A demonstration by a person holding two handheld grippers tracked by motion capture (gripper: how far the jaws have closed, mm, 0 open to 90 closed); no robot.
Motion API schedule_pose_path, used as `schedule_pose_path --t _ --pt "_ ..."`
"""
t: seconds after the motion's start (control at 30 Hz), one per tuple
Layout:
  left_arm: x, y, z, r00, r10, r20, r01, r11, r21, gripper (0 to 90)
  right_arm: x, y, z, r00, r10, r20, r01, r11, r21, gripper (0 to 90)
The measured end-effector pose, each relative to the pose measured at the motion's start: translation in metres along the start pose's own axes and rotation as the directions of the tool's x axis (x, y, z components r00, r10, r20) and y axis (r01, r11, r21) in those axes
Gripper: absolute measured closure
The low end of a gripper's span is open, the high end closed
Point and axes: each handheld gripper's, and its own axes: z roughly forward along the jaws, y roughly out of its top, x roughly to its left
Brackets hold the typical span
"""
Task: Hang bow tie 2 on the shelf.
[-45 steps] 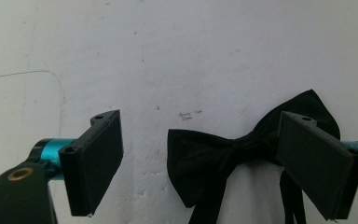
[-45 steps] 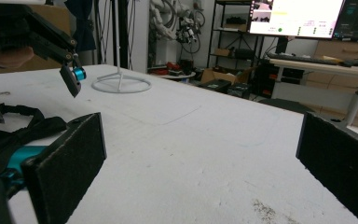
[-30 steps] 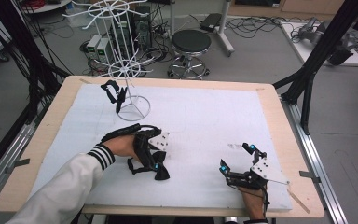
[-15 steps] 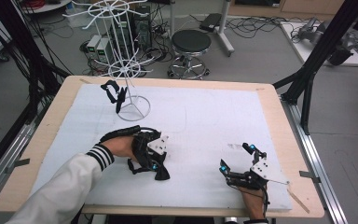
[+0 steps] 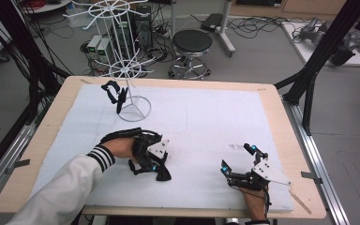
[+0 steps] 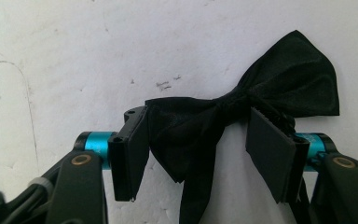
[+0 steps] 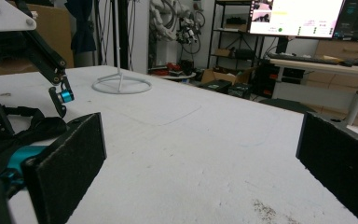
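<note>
left claw point(image 6: 198, 154) straddles the bow tie point(image 6: 242, 109), jaws just closing, pads not yet pressing. its long axis runs jaw to jaw across the gap. right claw point(image 5: 238, 158) rests released, well apart.

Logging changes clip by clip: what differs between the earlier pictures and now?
The left gripper has just been closing its jaws around the black bow tie on the white mat; the pads do not clearly press it yet. The right gripper, open, and the wire stand stayed put.
</note>
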Motion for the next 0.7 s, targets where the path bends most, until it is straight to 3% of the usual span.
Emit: schedule_pose_path --t 0.1,0.23,0.33,0.7 --pt "-0.0016 0.0018 -0.0011 0.9994 0.033 -0.005 -0.033 0.9992 -0.021 41.1 0.0000 0.0000 0.0000 1.0000 -0.001 0.000 0.001 1.000 0.000 0.6" --pt "-0.0029 0.0037 0.0013 0.9989 0.044 0.016 -0.044 0.9989 -0.014 43.8 0.0000 0.0000 0.0001 1.0000 0.001 0.001 -0.001 1.000 0.001 0.6" --pt "-0.0026 0.0036 0.0015 0.9995 0.023 0.022 -0.023 0.9996 -0.019 45.6 0.0003 0.0000 0.0000 1.0000 0.002 0.001 -0.002 1.000 0.002 0.6" --pt "-0.0012 0.0022 0.0005 0.9998 0.013 0.018 -0.013 0.9999 -0.003 49.4 0.0002 0.0000 0.0001 0.9999 0.011 0.000 -0.011 1.000 0.003 0.6"
